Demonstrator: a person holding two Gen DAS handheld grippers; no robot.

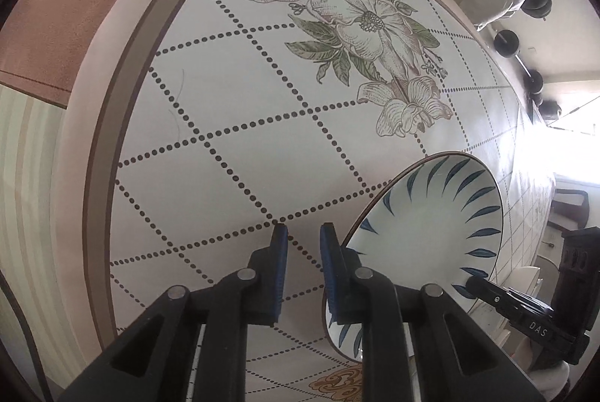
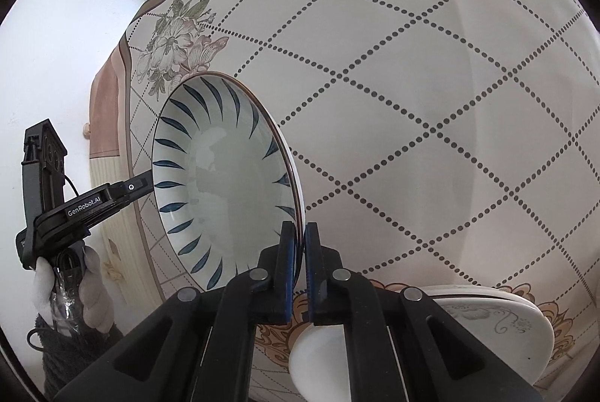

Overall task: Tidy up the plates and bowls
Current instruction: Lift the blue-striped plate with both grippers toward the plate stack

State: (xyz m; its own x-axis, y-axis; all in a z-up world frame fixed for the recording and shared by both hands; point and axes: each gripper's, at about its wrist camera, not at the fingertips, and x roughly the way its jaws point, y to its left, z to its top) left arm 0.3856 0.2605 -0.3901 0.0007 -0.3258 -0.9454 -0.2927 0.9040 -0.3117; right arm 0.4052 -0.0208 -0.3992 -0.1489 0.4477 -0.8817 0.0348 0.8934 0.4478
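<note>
One blue-leaf plate clamped at its rim by right gripper, left gripper slightly apart (empty), floral dotted tablecloth.

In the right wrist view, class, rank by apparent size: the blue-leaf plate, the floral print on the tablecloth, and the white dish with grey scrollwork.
1. blue-leaf plate, largest, though it is nearest the camera.
2. white dish with grey scrollwork, partly hidden by the gripper and cut off below, so its rank against the print is unsure.
3. floral print.

Both wrist views close, downward, sharing plate
</note>
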